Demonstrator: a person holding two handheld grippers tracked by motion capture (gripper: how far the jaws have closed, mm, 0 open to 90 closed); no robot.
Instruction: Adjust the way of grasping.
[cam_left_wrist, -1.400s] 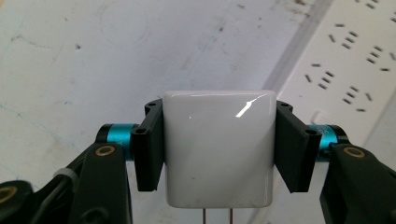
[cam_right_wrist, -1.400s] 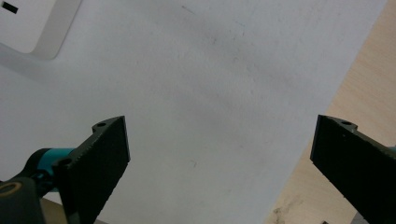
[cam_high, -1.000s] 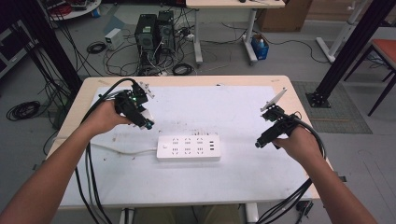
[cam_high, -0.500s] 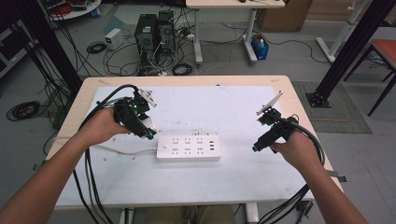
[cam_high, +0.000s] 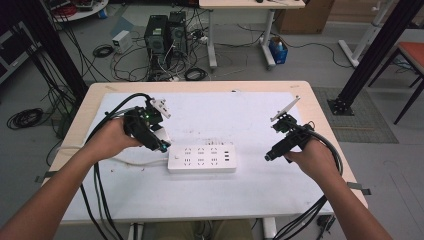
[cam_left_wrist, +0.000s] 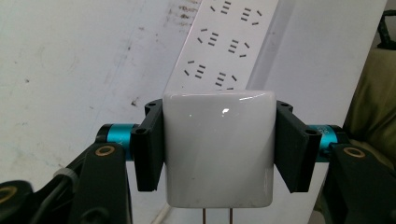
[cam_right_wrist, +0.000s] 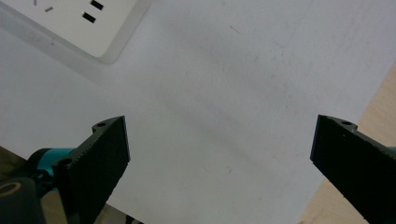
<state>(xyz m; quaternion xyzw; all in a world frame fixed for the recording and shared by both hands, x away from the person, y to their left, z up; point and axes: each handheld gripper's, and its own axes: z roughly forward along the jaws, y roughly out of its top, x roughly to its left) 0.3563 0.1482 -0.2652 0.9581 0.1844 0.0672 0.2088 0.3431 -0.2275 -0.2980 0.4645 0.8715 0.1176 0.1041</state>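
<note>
Item: white plug-in charger block (cam_left_wrist: 218, 149), glossy, square-faced, two metal prongs showing at its lower edge in the left gripper view. Held crosswise in the left gripper (cam_left_wrist: 219, 154), both black jaws pressed flat against its two sides; grip judged firm and square. In the high view the left gripper (cam_high: 159, 141) stood above the table, just beside the left end of the strip, block apart from it

Item: right gripper (cam_right_wrist: 219, 154), jaws spread wide, nothing between them, white mat below. In the high view it (cam_high: 270, 156) sat low over the mat, near the right end of the strip but not touching it

Item: white power strip (cam_high: 201, 159), lying flat on the white mat (cam_high: 235, 115) near the table's front middle; several rows of sockets on top and small ports at its right end; its cord ran off to the left

Item: wooden-edged table (cam_high: 320, 110) carrying the mat

Item: beyond the table, computer towers (cam_high: 164, 34) and loose cables on the floor

Step judged in hand: carrying the block to a socket, not yet inserted. Next move would call for turning the prongs downward, lining them up over one socket's slots and pressing straight in; the free gripper might steady the strip against sliding
</note>
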